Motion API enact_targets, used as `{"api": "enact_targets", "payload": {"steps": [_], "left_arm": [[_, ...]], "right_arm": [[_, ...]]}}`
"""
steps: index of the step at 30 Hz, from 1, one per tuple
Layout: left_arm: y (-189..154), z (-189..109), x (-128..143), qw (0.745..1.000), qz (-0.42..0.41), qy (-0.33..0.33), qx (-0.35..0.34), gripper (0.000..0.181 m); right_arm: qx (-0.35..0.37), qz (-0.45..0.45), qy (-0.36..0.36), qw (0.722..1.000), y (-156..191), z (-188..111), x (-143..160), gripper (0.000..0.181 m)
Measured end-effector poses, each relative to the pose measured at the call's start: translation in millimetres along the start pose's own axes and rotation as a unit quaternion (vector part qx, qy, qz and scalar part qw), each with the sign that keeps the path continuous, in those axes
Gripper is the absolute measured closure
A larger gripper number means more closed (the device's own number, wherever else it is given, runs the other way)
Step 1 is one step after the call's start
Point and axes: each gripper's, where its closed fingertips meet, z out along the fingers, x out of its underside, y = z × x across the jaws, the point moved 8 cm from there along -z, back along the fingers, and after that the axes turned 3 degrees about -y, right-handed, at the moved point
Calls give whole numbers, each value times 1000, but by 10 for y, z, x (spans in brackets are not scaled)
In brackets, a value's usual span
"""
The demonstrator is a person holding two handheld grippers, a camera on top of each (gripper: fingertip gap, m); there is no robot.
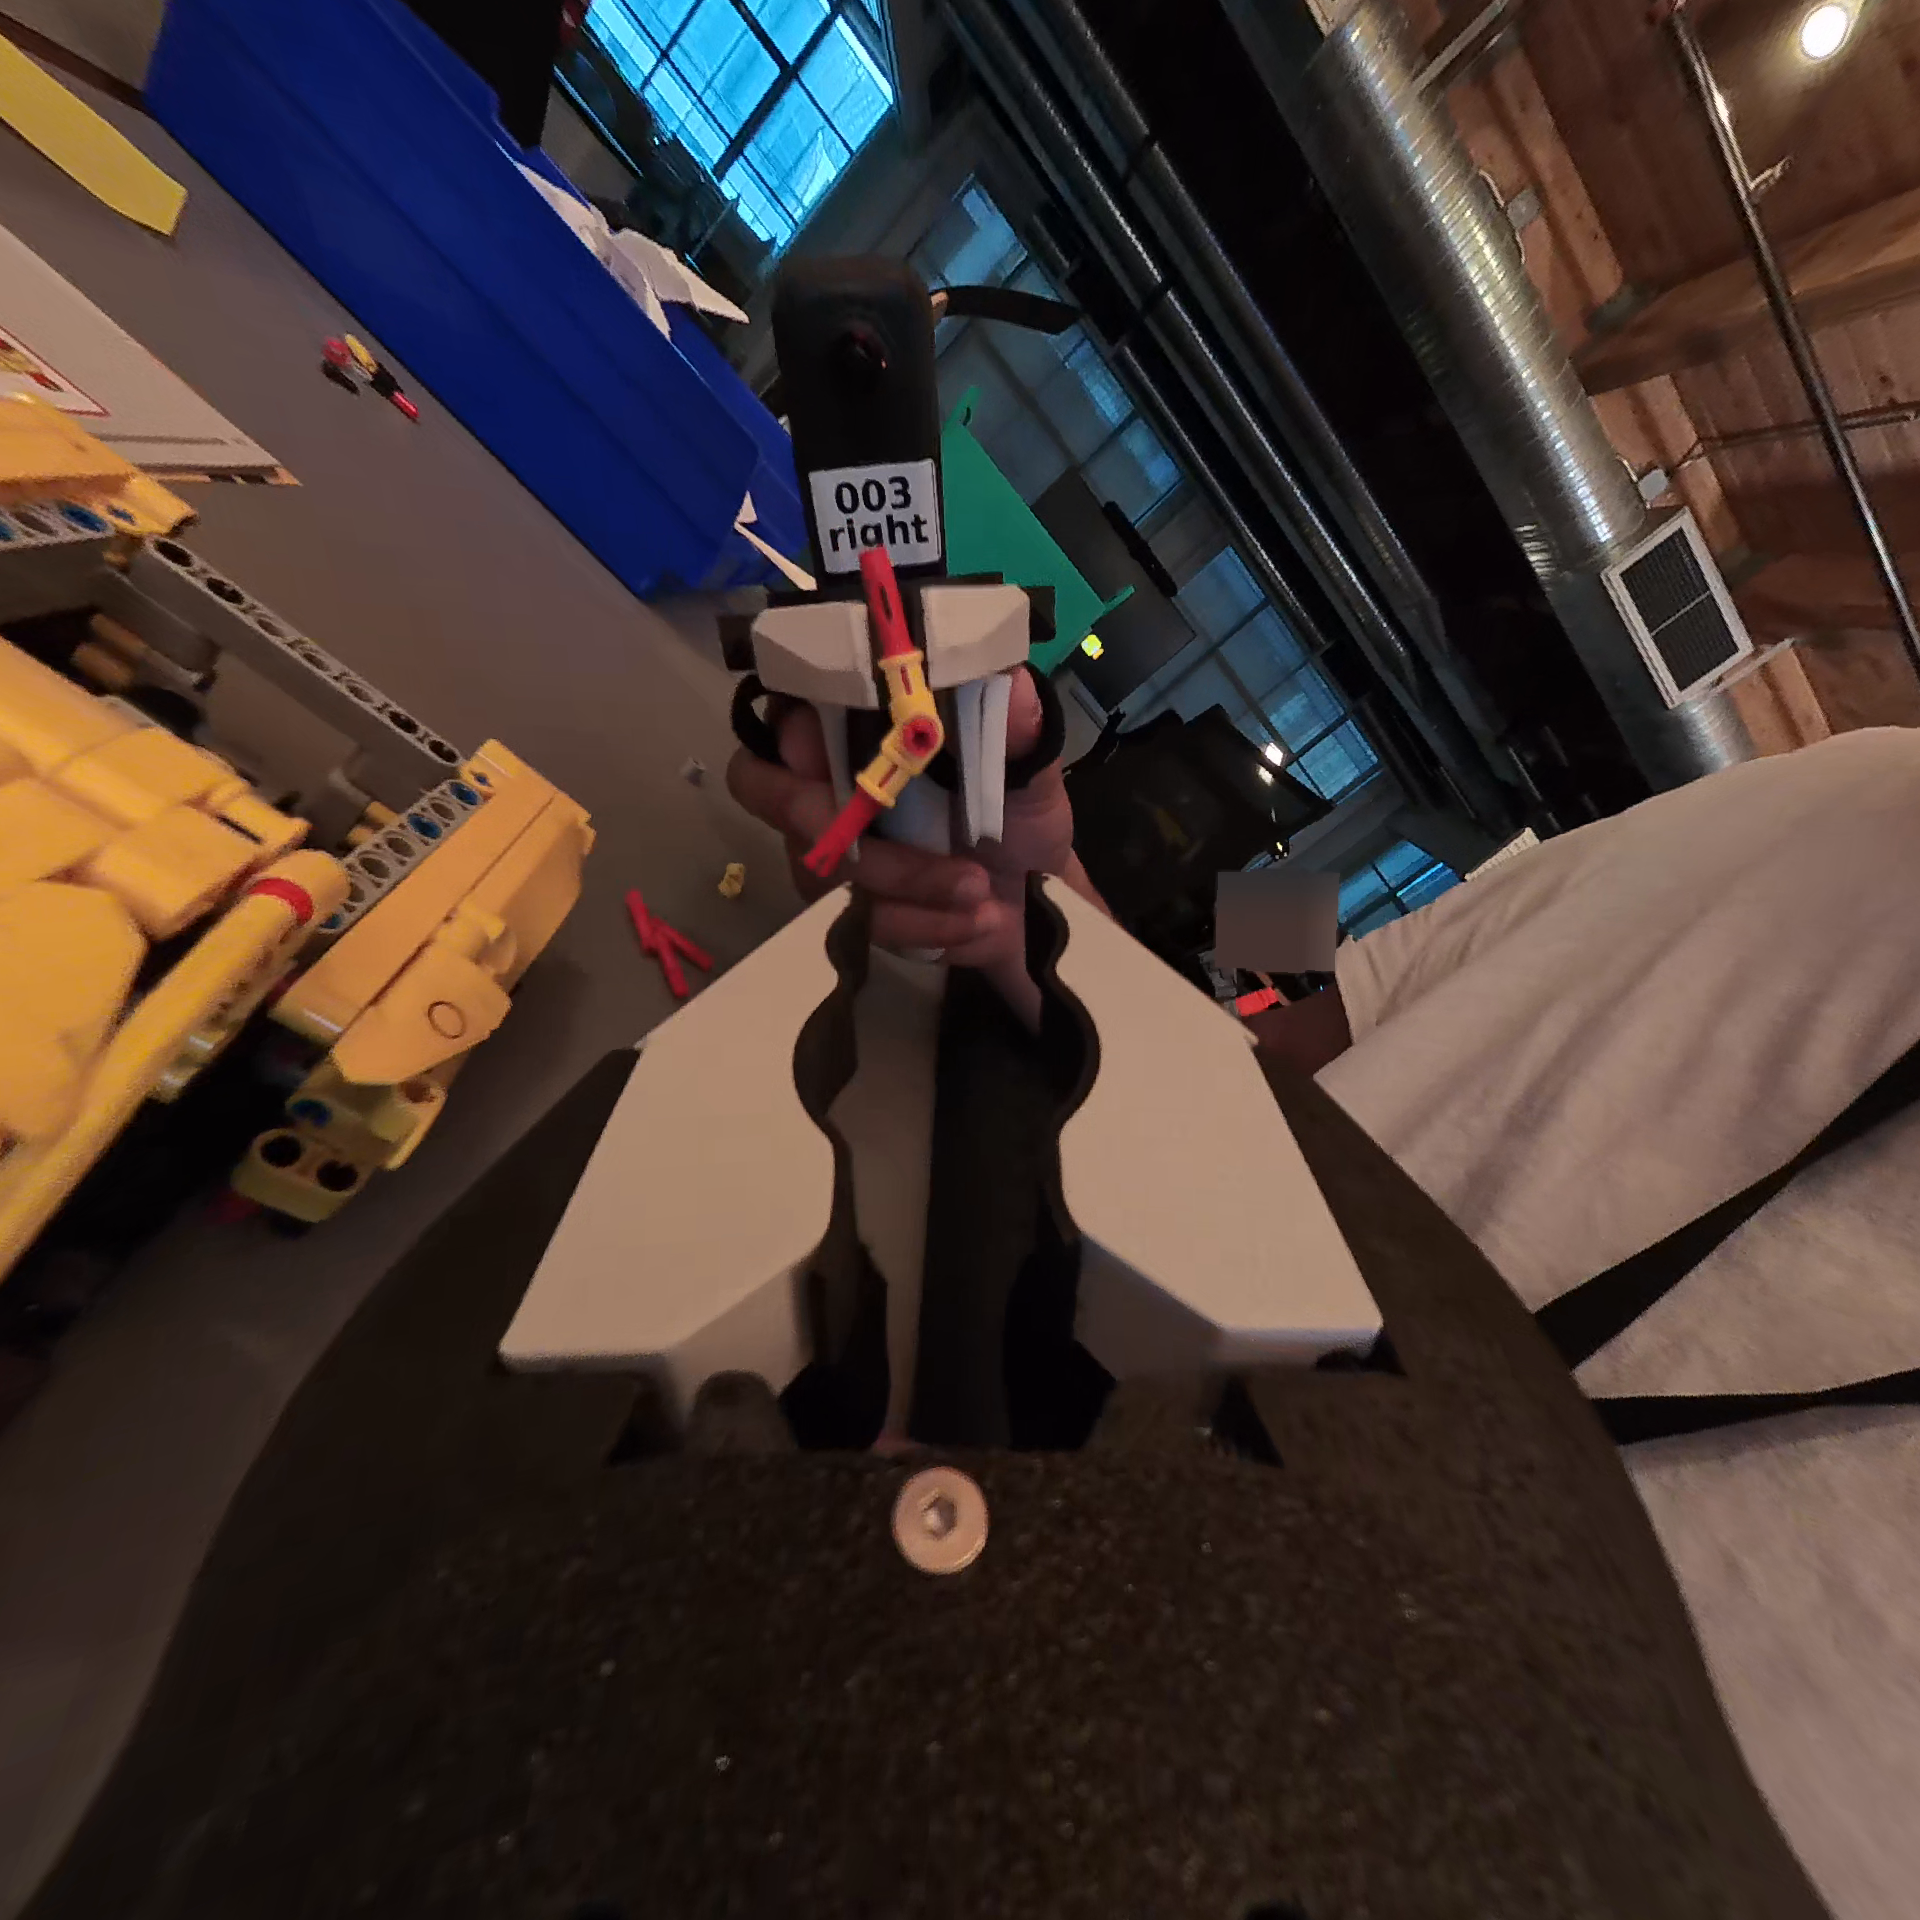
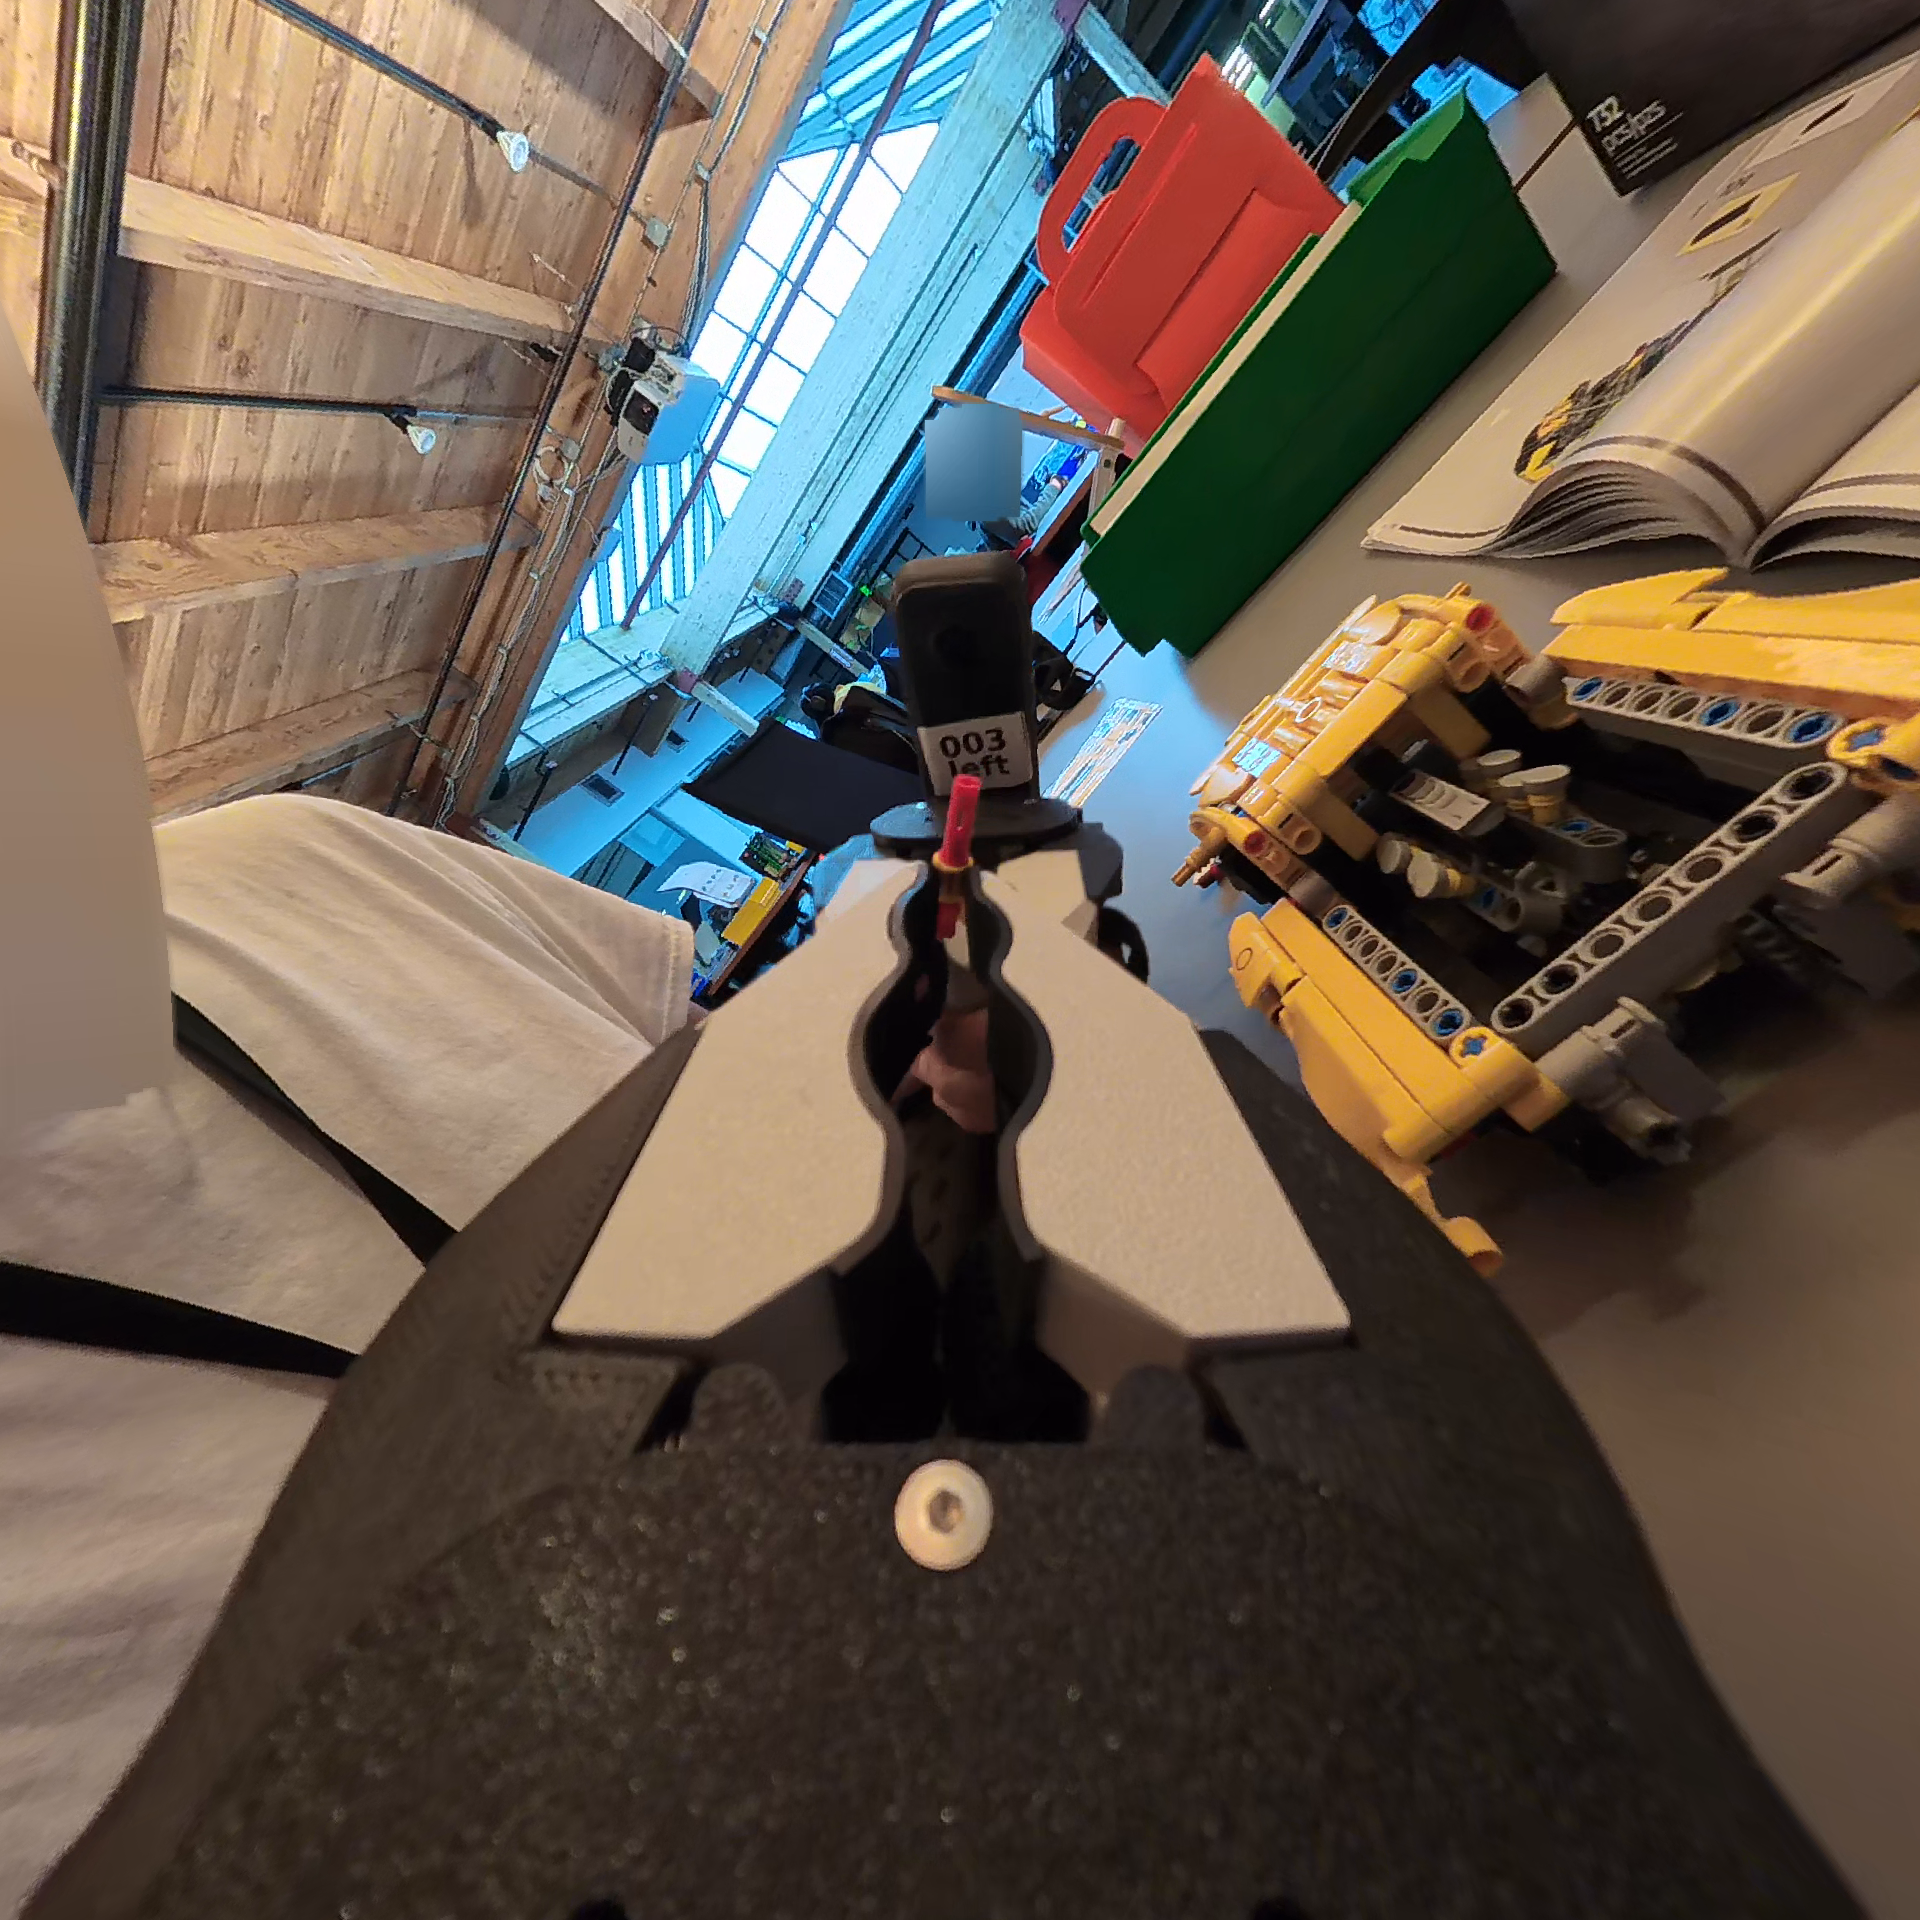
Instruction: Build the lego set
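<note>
Clenching the right gripper (image 2: pixel 943 888) on a small red-and-yellow axle linkage (image 1: pixel 900 717), lifted off the tabletop (image 1: pixel 499 644) and pointing straight at the left gripper (image 1: pixel 951 904). Holding the left one released and empty, jaws parted, facing the piece. Seemingly preparing a sub-assembly in mid-air before fitting it to the yellow car model (image 2: pixel 1382 935), resting on the tabletop well in from the far edge with the blue bin (image 1: pixel 436 239). Leaving loose red pins (image 1: pixel 660 940) just beside the model. Next, probably calling for closing the left jaws on the linkage's free red end, lining up carefully, avoiding bending the joint.
</note>
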Motion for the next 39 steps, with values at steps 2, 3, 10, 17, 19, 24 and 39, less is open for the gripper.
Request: {"api": "enact_targets", "payload": {"steps": [2, 3, 10, 17, 19, 24, 39], "left_arm": [[2, -18, -23, 1000, 0, -11, 0, 152], [2, -25, -33, 1000, 2, -15, -1, 152], [-22, -88, -116, 998, 27, -52, -10, 152], [-41, -92, -128, 997, 42, -57, -15, 152], [-35, -93, -127, 997, 40, -56, -17, 153], [-29, -95, -128, 997, 43, -55, -24, 155], [-11, -122, -136, 997, 47, -58, -35, 169]], "right_arm": [[-1, -2, 8, 1000, 5, 17, 15, 179], [-2, -2, 13, 1000, 8, 28, 25, 179], [-2, -6, 35, 999, 18, 84, 78, 178], [2, -7, 43, 999, 12, 98, 95, 178], [6, -8, 46, 999, 4, 98, 101, 178], [12, -9, 50, 999, -6, 103, 109, 178], [7, -27, 46, 999, 18, 127, 106, 178]]}}
